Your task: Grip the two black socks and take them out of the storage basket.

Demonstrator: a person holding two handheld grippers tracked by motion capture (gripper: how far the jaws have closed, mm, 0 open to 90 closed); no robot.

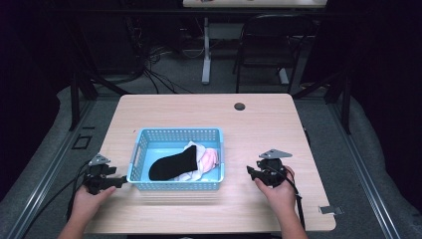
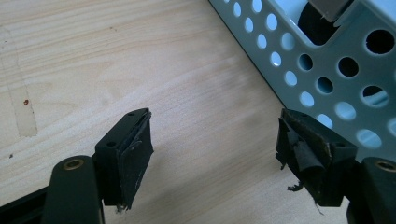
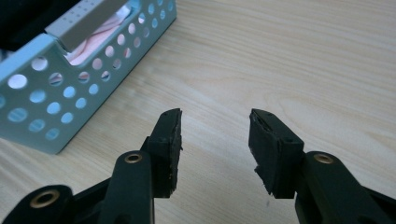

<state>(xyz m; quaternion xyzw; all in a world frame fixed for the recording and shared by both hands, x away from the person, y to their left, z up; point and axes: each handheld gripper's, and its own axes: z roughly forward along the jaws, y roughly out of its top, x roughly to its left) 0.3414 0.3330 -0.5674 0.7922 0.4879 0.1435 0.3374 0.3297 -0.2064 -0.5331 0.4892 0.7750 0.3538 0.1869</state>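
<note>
Counting one blue basket (image 1: 138, 154) on my surface (image 1: 259, 124), holding one black sock (image 1: 174, 164) and one pink-white cloth (image 1: 205, 160); two tongs, left tongs (image 1: 119, 181) and right tongs (image 1: 250, 172), are both gaping wide, gripping nothing.

A basket (image 1: 176, 185) sits on the table (image 1: 259, 124), toward its near edge. Inside lie a sock (image 1: 174, 164) and cloths (image 1: 206, 159), the sock left. The left gripper (image 1: 117, 182) and right gripper (image 1: 250, 172) flank the basket.

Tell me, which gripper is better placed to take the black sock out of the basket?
Probably the left gripper: open, beside the basket, on the black sock side. The right gripper, also open, is farther away.
</note>
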